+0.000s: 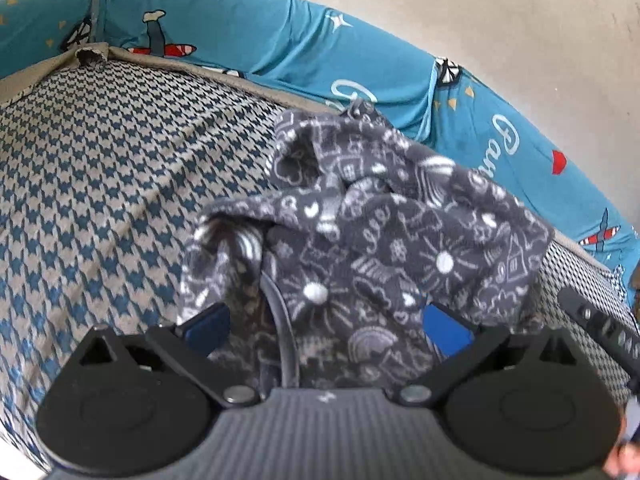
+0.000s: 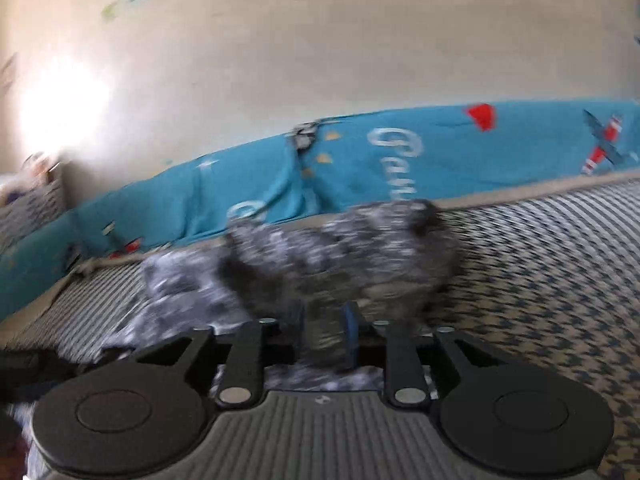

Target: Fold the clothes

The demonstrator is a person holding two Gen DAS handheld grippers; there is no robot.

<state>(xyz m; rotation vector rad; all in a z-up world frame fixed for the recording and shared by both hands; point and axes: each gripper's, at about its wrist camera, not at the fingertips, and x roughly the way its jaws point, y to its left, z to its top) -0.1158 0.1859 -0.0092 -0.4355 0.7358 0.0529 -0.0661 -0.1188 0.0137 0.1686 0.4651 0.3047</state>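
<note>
Your left tongs (image 1: 326, 320) gape wide around the bunched grey garment (image 1: 360, 232) without pinching; your right tongs (image 2: 324, 334), nearly closed, grip cloth. It sits on the bed near the blue bumper (image 1: 280, 40). Spread it flat before folding.

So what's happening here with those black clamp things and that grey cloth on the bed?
A person is folding clothes with a handheld gripper in each hand. The grey doodle-print garment lies bunched on the houndstooth bed cover, beside a blue padded bumper. The left gripper is wide open with cloth draped between its fingers. The right gripper stands narrow with cloth between its fingers; that view is too blurred to confirm a grip.
</note>
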